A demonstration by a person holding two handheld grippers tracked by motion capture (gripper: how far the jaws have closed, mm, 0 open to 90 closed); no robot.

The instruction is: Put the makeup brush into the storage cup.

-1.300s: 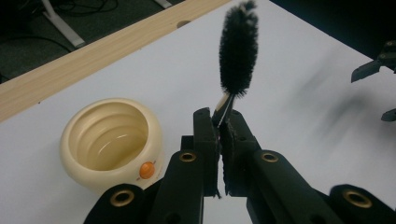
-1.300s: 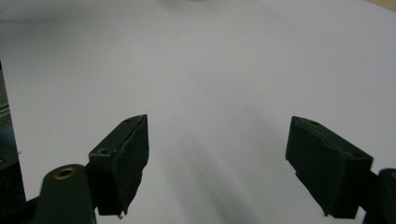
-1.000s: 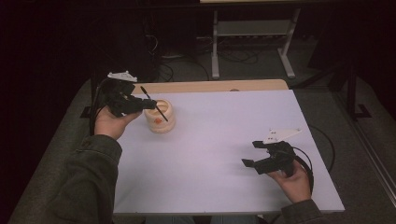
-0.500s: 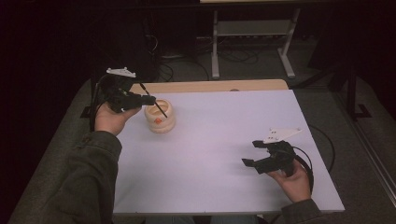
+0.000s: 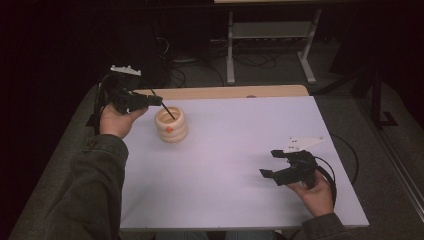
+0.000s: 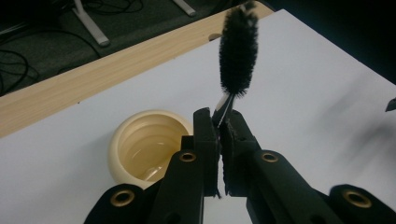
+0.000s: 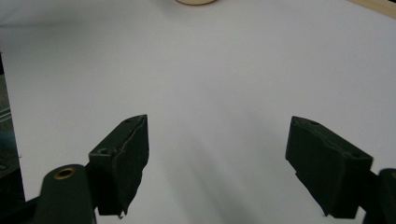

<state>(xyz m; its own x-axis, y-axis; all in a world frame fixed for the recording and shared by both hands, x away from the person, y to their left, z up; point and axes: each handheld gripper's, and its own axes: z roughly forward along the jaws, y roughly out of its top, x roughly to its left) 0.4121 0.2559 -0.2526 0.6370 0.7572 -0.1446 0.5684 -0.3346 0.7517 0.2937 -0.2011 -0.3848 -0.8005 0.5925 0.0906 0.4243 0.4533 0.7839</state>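
The left claw (image 6: 219,122) is gripping a thin black brush (image 6: 238,51) by its stem, with both jaws pressed tight on it. In the left gripper view the bristle head is standing free above the white surface (image 5: 235,165), beyond and to the side of the cream ribbed cup (image 6: 144,147). In the high view the brush is slanting down from the claw toward the cup's (image 5: 171,125) mouth, and I cannot tell from there whether its tip is just inside the rim or hanging above it.

Compared with one second ago, the left hand is sitting a little higher and farther back toward the wooden edge (image 5: 225,92) of the surface, and the brush is lying less deep over the cup than it did. The cup itself is staying in the same place near the far left corner. I am judging from this that the brush is being drawn out of the cup, or lifted between two strokes of scrubbing its inside.

The right claw (image 5: 276,164) is resting wide open near the right front part of the surface, with nothing between its jaws, well apart from the cup, in the same spot as before. It is not steadying the cup, so the cup could slide or tip if the brush pushes hard on its wall.
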